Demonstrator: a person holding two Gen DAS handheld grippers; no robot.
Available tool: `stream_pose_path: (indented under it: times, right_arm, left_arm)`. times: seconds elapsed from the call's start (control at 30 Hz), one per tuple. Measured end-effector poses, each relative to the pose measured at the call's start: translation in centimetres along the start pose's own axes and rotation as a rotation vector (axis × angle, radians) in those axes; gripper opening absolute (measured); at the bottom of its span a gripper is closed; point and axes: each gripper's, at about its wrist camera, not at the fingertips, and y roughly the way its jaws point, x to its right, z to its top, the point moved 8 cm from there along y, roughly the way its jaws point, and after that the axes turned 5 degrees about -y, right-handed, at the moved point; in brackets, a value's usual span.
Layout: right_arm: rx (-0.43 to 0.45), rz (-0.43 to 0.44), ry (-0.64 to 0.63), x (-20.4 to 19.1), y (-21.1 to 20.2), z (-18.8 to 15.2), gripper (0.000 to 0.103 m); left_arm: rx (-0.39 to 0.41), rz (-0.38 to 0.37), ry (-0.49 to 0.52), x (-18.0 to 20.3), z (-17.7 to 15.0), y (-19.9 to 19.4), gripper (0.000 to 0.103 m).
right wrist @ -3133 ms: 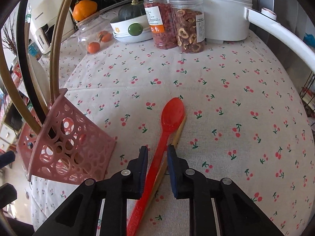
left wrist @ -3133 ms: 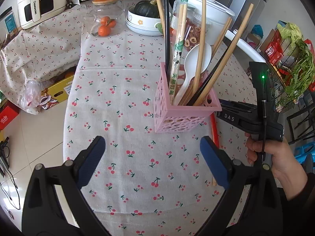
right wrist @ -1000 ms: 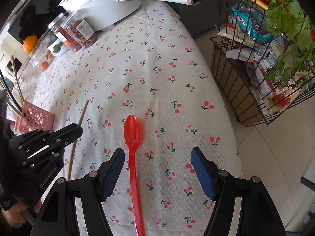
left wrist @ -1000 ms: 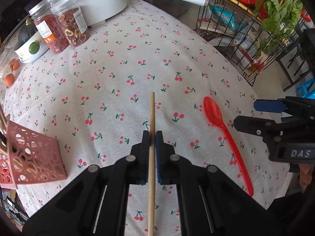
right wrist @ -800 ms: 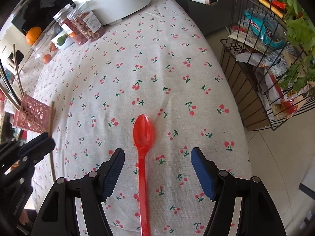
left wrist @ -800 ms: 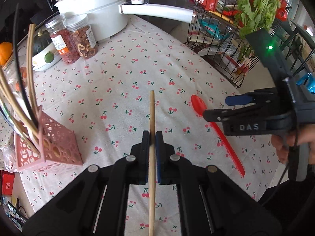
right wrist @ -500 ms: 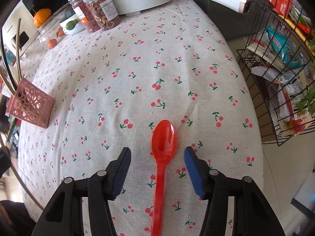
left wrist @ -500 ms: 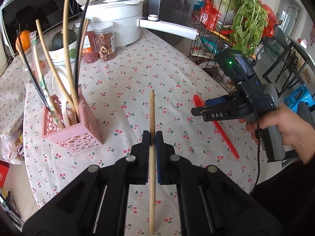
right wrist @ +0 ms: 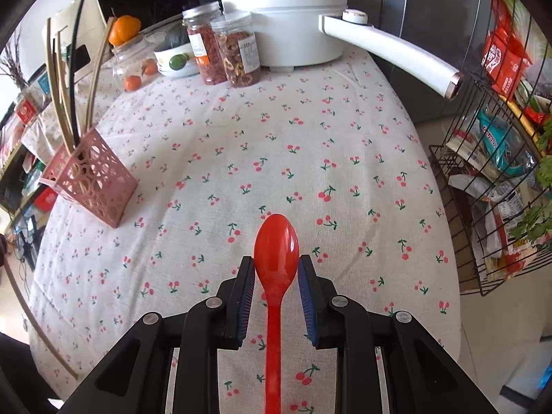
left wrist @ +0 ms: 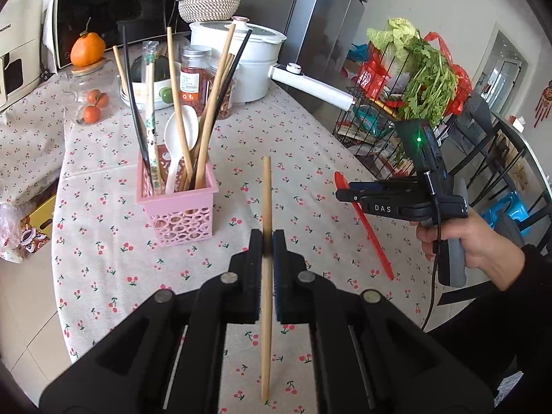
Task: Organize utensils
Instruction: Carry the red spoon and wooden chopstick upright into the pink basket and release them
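Left gripper [left wrist: 265,238] clamped on a wooden chopstick [left wrist: 265,207], carried above the cloth just right of the pink holder [left wrist: 179,214]. Right gripper [right wrist: 276,272] closing around the red spoon [right wrist: 276,252], flat on the cloth well right of the holder; pads apparently not yet pressing. Best to grip the spoon's narrow neck, not the bowl, and to tip the chopstick upright over the holder. Cherry-print tablecloth [right wrist: 310,131]; beyond the holder, jars [right wrist: 220,51] and a white pot [right wrist: 286,17].
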Motion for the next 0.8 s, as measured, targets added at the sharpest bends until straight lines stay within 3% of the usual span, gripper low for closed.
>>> stream_pose_path:
  times: [0.27,0.37,0.53,0.8]
  right_arm:
    - [0.217,0.038,0.012,-1.5,-6.4,1.8,0.026]
    - [0.293,0.053,0.038,-2.0,-8.7,2.7,0.026]
    - [0.391,0.073,0.052,-2.8,-11.4,4.5,0.026]
    - [0.457,0.111,0.071,-4.6,-13.1,6.6,0.026]
  left_arm:
    - [0.155,-0.036,-0.017,-0.5,2.7,-5.3,0.006]
    - [0.248,-0.041,-0.007,-0.6,4.8,-8.1,0.006]
    - [0.418,-0.006,-0.013,-1.3,8.1,-11.8,0.006]
    - [0.55,0.097,0.003,-2.8,10.9,-12.6,0.006]
